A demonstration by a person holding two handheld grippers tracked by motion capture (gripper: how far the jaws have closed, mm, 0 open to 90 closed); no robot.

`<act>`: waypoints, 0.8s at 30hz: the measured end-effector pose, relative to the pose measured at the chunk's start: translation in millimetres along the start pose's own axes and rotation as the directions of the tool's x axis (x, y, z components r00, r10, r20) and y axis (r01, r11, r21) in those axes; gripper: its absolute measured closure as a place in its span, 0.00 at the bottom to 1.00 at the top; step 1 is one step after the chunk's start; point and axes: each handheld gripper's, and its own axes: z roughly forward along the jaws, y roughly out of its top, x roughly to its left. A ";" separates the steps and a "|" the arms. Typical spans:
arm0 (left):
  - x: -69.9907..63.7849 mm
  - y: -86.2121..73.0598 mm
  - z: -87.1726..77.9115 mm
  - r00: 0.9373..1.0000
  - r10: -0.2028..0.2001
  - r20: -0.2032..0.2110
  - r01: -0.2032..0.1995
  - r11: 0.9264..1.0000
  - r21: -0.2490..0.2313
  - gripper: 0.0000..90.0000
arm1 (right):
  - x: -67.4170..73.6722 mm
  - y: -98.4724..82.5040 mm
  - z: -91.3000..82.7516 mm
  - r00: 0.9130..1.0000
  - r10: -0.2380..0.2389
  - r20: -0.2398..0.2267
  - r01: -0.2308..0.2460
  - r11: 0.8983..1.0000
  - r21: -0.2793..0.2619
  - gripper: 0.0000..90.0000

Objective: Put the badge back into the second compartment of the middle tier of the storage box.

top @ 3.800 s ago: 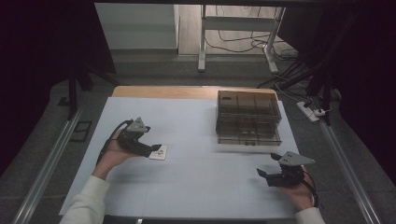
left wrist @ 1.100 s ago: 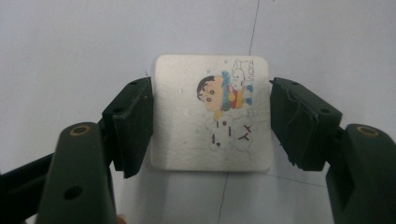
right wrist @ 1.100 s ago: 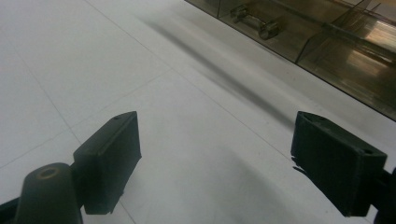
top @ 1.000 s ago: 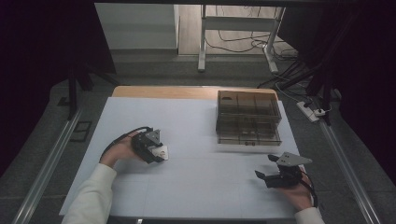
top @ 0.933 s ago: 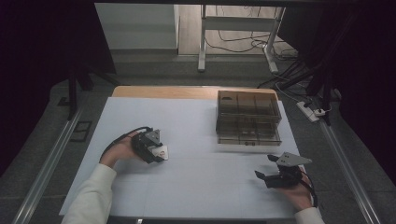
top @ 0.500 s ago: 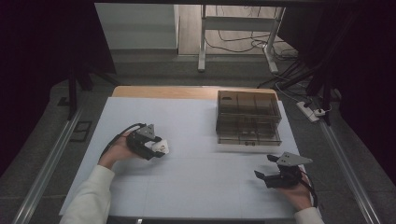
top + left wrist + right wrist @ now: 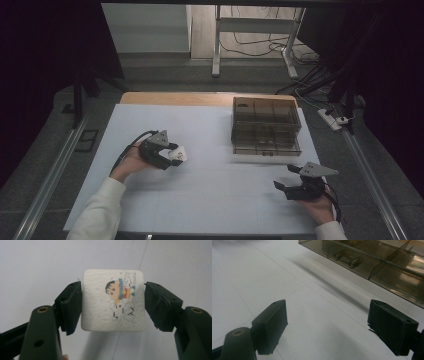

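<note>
White table (image 7: 210,200) carries a smoky box (image 7: 266,126). Left of it, the left gripper (image 7: 112,307) clamps a cartoon card (image 7: 113,303), likely mid-carry; next it needs delivering. The right gripper (image 7: 334,327) gapes empty nearer the box.

Left gripper (image 7: 172,156) shifted right and slightly nearer across the tabletop (image 7: 210,200) since the earliest picture, then lifted. White square card (image 7: 178,154), flat on the sheet just right of the fingers back then, now raised off the surface and pinched by its two side edges between the left gripper's fingers (image 7: 68,306), cartoon print facing the left gripper view, shadow cast below. Left hand (image 7: 131,160) carried along to the right. Left gripper rolled over in the last second, grey plate turned upward again.
</note>
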 end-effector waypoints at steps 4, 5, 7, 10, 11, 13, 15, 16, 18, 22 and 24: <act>-1.7 4.4 0.4 1.000 -0.015 -0.026 0.014 1.000 -0.014 0.37 | 0.8 0.2 -1.1 1.000 -0.004 0.003 0.004 1.000 -0.004 0.18; -2.0 5.7 0.4 0.999 -0.021 -0.033 0.020 1.000 -0.021 0.37 | 0.7 0.4 -2.2 1.000 -0.006 0.006 0.006 1.000 -0.004 0.18; -2.0 8.3 0.8 0.999 -0.030 -0.033 0.029 0.999 -0.027 0.37 | 0.1 0.5 -3.8 1.000 -0.004 0.009 0.004 1.000 -0.011 0.18; -3.0 11.5 1.3 0.998 -0.041 -0.042 0.040 0.998 -0.038 0.37 | 0.1 0.8 -3.9 1.000 -0.004 0.011 0.004 1.000 -0.016 0.18; -3.9 12.8 1.1 0.998 -0.044 -0.045 0.042 0.998 -0.043 0.37 | 1.1 1.0 -3.1 1.000 -0.011 0.018 0.011 1.000 -0.011 0.18; -5.5 15.9 -0.2 0.998 -0.043 -0.052 0.040 0.998 -0.050 0.37 | 1.5 1.0 -2.4 1.000 -0.013 0.010 0.013 1.000 -0.013 0.18; -6.9 19.4 -2.3 0.997 -0.046 -0.064 0.042 0.997 -0.060 0.37 | 2.1 1.3 -2.2 1.000 -0.016 0.008 0.016 1.000 -0.013 0.18; -7.3 21.0 -3.3 0.996 -0.049 -0.070 0.044 0.997 -0.064 0.37 | 2.2 1.5 -3.1 1.000 -0.017 0.011 0.017 1.000 -0.014 0.18; -8.2 24.1 -4.9 0.995 -0.055 -0.081 0.049 0.996 -0.070 0.37 | 2.1 1.5 -3.8 1.000 -0.017 0.015 0.017 1.000 -0.014 0.18; -11.6 30.1 -5.9 0.995 -0.053 -0.088 0.045 0.995 -0.086 0.37 | 2.3 1.7 -4.4 1.000 -0.017 0.020 0.018 1.000 -0.017 0.18; -13.9 32.5 -5.7 0.994 -0.051 -0.093 0.043 0.995 -0.092 0.37 | 2.9 3.0 -3.8 1.000 -0.025 0.020 0.025 0.999 -0.022 0.18</act>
